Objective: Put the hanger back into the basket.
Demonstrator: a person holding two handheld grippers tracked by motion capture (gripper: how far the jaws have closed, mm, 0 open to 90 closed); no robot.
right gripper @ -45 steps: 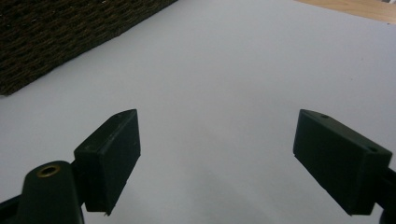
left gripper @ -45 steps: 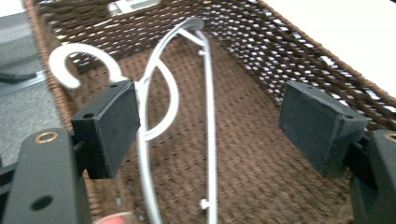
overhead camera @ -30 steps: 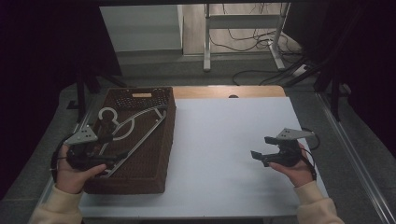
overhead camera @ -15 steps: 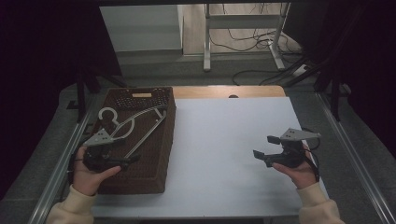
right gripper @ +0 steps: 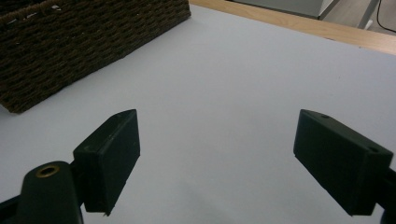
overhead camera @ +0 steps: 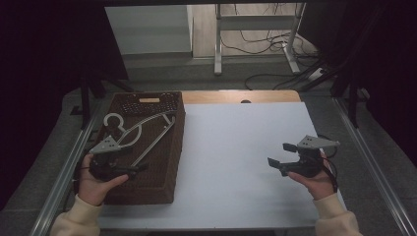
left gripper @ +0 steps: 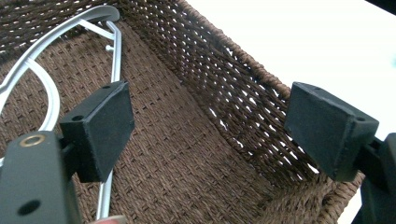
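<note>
Desk (overhead camera: 236,147): white top, with a wooden strip along the far edge. No readable writing, brand or label on the desk or on anything on it.

Basket (overhead camera: 167,162): dark brown woven, rectangular, open top, at the left side of the desk. Its long right wall runs beside the open white surface. The left gripper (overhead camera: 140,168) sits over the basket's near end, inside the rim line. In the left gripper view, the woven wall (left gripper: 243,112) rises to the gripper's right and the woven floor lies straight ahead between the jaws.

Hanger (overhead camera: 140,132): silver-grey, lying in the basket ahead of the left gripper, with the hook toward the basket's far left. In the left gripper view (left gripper: 51,46), one straight bar of it passes behind the left jaw. Whether it touches the jaw cannot be told.

Left gripper: jaws wide apart, nothing between them. Held in the person's left hand (overhead camera: 96,184), cream sleeve at the wrist.

Right gripper (overhead camera: 281,155): jaws wide apart, empty, over the bare right part of the desk, well apart from the basket. In the right gripper view (right gripper: 217,161), the basket's outer wall (right gripper: 70,51) stands far ahead to its left. Plain white surface lies everywhere between. Held in the right hand (overhead camera: 314,179).

Open room: broad bare white area between the basket's right wall and the right gripper. The desk's right edge is near the right hand.
</note>
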